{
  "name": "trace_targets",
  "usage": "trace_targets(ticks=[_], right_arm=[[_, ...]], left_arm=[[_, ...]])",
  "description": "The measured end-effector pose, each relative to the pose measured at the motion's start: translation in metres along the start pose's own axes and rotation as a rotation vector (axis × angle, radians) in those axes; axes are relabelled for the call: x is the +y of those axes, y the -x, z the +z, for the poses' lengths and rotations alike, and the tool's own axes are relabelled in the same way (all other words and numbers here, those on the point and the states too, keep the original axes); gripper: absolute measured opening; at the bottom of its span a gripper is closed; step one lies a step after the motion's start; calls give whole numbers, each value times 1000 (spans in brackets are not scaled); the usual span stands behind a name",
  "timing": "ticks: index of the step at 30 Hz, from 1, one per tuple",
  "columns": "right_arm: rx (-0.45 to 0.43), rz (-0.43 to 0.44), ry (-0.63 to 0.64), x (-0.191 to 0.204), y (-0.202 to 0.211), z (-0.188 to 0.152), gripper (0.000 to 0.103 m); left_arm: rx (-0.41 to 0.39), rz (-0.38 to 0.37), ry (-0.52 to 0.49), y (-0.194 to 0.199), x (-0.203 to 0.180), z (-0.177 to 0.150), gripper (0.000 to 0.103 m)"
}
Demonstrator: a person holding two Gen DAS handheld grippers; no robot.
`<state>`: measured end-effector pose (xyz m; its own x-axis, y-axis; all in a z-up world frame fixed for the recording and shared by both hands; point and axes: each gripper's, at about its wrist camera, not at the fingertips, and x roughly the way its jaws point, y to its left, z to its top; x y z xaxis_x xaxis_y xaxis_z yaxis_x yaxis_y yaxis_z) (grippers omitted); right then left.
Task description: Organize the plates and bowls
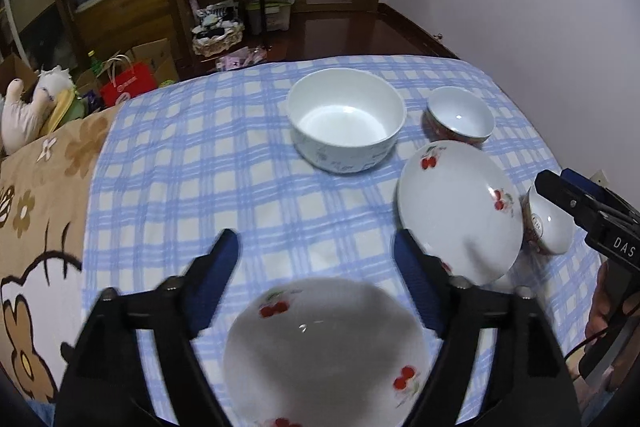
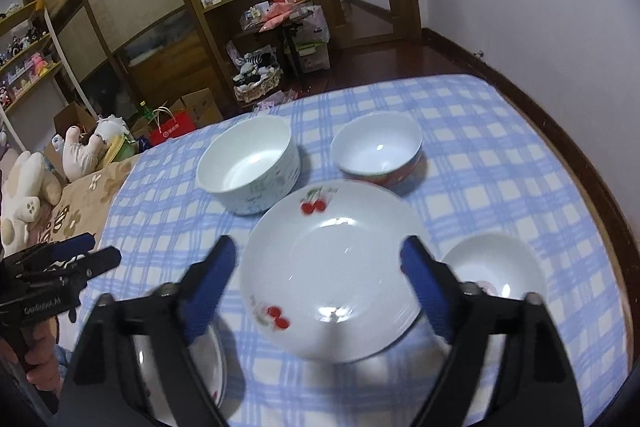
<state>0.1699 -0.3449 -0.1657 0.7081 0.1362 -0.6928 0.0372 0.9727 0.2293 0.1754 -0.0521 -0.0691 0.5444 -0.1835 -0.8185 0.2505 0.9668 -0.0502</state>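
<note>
1. Covering the whole work surface, a blue-and-white checked cloth (image 2: 500, 163) lies over what looks like soft bedding: wrinkled, yielding. Risk: dishes set down on it may tip or slide, since the base gives.
2. Large white straight-walled bowl (image 2: 250, 167), glazed and heavy-looking, at the far centre. Slick wall; a thin pinch on its rim could slip.
3. Cherry-print plate (image 2: 332, 267), shallow, glossy, lies in front of the right gripper (image 2: 316, 267), whose fingers are spread wide with nothing between them. In the left view this plate seems tilted, its far edge over the small bowl (image 1: 548, 227) beside it; a nudge could knock the two together.
4. Second cherry plate (image 1: 324, 351) lies close under the left gripper (image 1: 316, 259), also spread wide and empty. Blurred frame; closing on a thin rim while moving risks chipping.
5. Red-banded rice bowl (image 2: 378, 151), rounded, stands apart at the far right, upright.
</note>
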Motion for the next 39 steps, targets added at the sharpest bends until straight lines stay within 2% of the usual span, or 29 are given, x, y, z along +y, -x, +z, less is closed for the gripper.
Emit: trace_targets(ticks=[2,4,8,12,19,27,33,39], right_arm=[[-1,-9,13,-4,-1,8,98],[3,-18,28,-10,-4,17,101],[15,-36,53,-21,-10,32,102],[47,-17,49,-34,-21,40,102],[116,7,26,-51,-43,43,102],[139,-14,8,-63,-61,40,102],[155,-20,-8,-70,-72,34,102],[193,-13,-18,-74,-85,27,102]], left_arm=[[-3,-2,-3,-4,-6,6,93],[8,-1,-6,-10,-12,13,96],[53,-2,-37,-25,-24,25,96],[78,-10,-42,-38,-34,31,96],[131,-36,-36,-64,-46,34,96],[163,-51,-34,-88,-57,27,96],[176,-37,-31,-103,-61,22,96],[226,-32,-34,-123,-66,15,96]])
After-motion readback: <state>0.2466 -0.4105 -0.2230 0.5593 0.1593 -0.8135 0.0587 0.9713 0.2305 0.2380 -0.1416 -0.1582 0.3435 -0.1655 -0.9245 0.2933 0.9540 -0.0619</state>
